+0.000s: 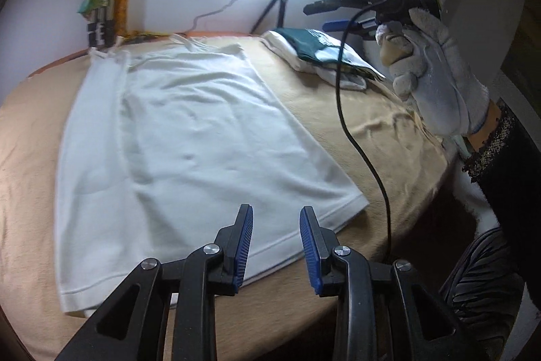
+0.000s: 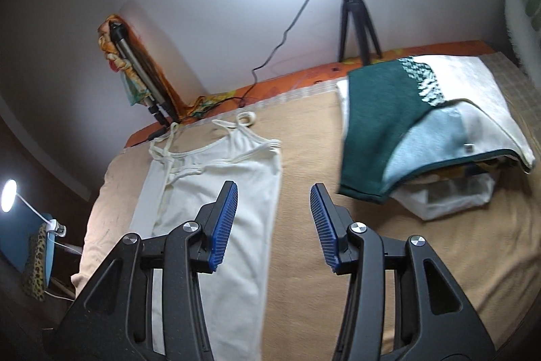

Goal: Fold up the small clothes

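A white strappy top point(image 1: 189, 137) lies flat on the beige blanket, straps at the far end, with its left side folded over lengthwise. It also shows in the right wrist view point(image 2: 223, 198). My left gripper point(image 1: 276, 246) is open and empty, just above the top's near hem. My right gripper point(image 2: 274, 222) is open and empty, held high above the top's right edge. It appears in the left wrist view point(image 1: 338, 7) raised at the right, held by a gloved hand point(image 1: 429, 70).
A pile of folded clothes point(image 2: 422, 124) with a green one on top lies at the far right, also in the left wrist view point(image 1: 324, 53). A ring light on a tripod point(image 2: 355, 16) stands behind it. A folded tripod point(image 2: 142, 76) leans in the far corner. The gripper's black cable point(image 1: 358, 141) hangs across the blanket point(image 1: 389, 124).
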Demonstrator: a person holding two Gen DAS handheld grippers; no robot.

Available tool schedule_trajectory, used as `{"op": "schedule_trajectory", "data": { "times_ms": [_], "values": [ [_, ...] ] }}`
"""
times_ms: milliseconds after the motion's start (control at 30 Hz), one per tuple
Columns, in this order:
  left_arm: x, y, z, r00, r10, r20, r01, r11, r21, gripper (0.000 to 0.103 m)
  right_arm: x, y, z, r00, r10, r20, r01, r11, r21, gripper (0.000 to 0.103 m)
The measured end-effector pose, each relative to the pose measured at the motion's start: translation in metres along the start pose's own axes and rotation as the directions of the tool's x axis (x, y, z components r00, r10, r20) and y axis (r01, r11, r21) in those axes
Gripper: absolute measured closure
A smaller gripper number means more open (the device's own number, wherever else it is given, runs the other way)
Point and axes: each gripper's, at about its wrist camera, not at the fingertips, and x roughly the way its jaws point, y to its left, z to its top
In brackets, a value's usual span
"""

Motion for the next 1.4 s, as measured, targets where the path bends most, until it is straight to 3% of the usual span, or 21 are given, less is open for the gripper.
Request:
{"op": "schedule_trajectory", "data": {
  "times_ms": [200, 533, 733, 800, 933, 1000, 1400],
  "values": [
    [0.030, -0.042, 0.000, 0.997, -0.052, -0.055, 0.055, 0.996, 0.069, 0.074, -0.011, -0.042, 0.000, 1.000, -0.016, 0.007, 0.016, 0.998, 0.062, 0.055],
    [0.073, -0.078, 0.007, 0.993, -0.057, -0.107, 0.069, 0.990, 0.120, 0.068, 0.002, -0.073, 0.004, 1.000, 0.024, -0.015, -0.022, 0.995, 0.097, 0.055],
    [0.088, -0.089, 0.008, 0.995, 0.000, -0.105, 0.019, 0.983, 0.183, 0.064, 0.020, -0.070, 0.002, 0.997, 0.067, -0.042, -0.062, 0.993, 0.103, 0.055],
    [0.090, -0.091, 0.009, 0.995, 0.013, -0.095, 0.006, 0.980, 0.201, 0.067, 0.027, -0.066, 0.003, 0.995, 0.081, -0.054, -0.075, 0.992, 0.099, 0.055],
    [0.091, -0.082, 0.013, 0.996, -0.018, -0.092, 0.034, 0.985, 0.171, 0.095, 0.048, -0.052, 0.002, 0.990, 0.116, -0.085, -0.108, 0.990, 0.090, 0.055],
    [0.089, -0.074, 0.016, 0.995, -0.038, -0.093, 0.050, 0.990, 0.133, 0.099, 0.061, -0.044, 0.000, 0.985, 0.132, -0.109, -0.123, 0.989, 0.085, 0.055],
    [0.058, -0.049, 0.020, 0.996, -0.086, -0.034, 0.087, 0.996, 0.037, 0.100, 0.124, -0.009, 0.003, 0.979, 0.065, -0.191, -0.060, 0.998, 0.030, 0.055]
  ]
}}
